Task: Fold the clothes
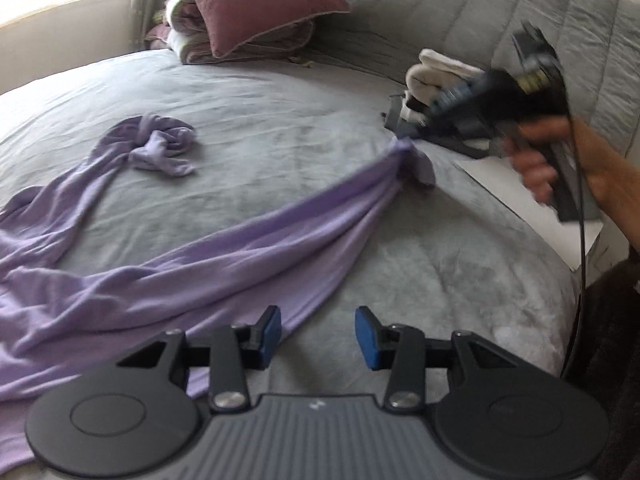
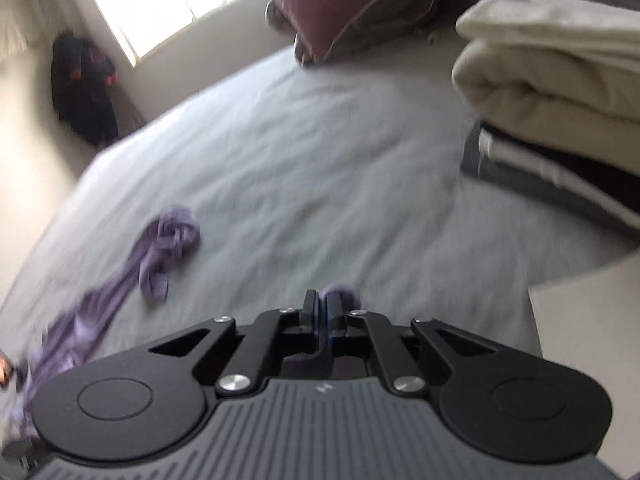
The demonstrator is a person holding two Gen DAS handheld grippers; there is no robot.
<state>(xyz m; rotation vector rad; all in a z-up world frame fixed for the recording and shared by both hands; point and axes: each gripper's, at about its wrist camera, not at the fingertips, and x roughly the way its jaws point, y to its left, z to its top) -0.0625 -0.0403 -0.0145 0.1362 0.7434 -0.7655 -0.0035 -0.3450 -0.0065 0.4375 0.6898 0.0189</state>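
Note:
A lilac garment [image 1: 120, 280] lies stretched and bunched on the grey bed [image 1: 260, 112]. One twisted sleeve end [image 1: 164, 148] rests at the left; it also shows in the right wrist view [image 2: 168, 240]. My right gripper [image 1: 404, 140] is shut on the garment's other end and pulls it taut to the right; in its own view [image 2: 322, 304] the pads pinch a lilac tuft [image 2: 344, 294]. My left gripper [image 1: 318, 336] is open and empty, low over the garment's near edge.
A maroon pillow [image 1: 260, 4] on folded bedding sits at the back. Folded cream and dark clothes [image 2: 560, 92] are stacked at the right, beside a white sheet of board [image 1: 520, 200]. A dark bag [image 2: 80, 92] hangs by the window.

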